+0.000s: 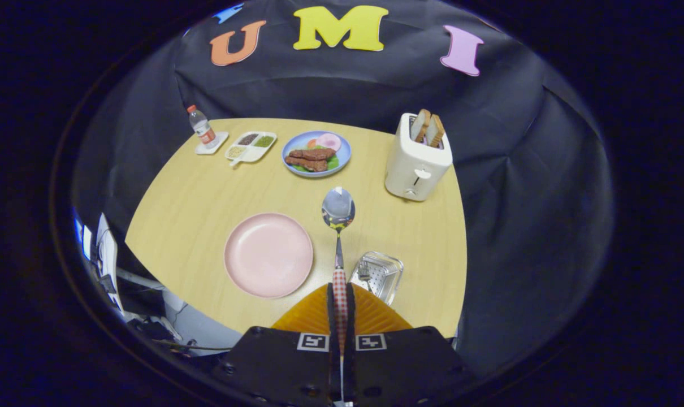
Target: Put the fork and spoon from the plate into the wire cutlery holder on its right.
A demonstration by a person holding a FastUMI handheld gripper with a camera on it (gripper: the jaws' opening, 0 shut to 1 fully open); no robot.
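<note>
The table (195, 186) spreads out ahead of the claw. The pink plate (268, 254) sits bare, ahead and left. The wire holder (382, 271), ahead and right, seems to have the fork (365, 275) inside. The claw (340, 302) pinches the spoon (338, 212) tight. Next, I think, tip the spoon down into that holder.

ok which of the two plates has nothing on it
The pink plate, just ahead of the claw and beside the wire holder, is bare. The blue plate beyond it carries food.
</note>
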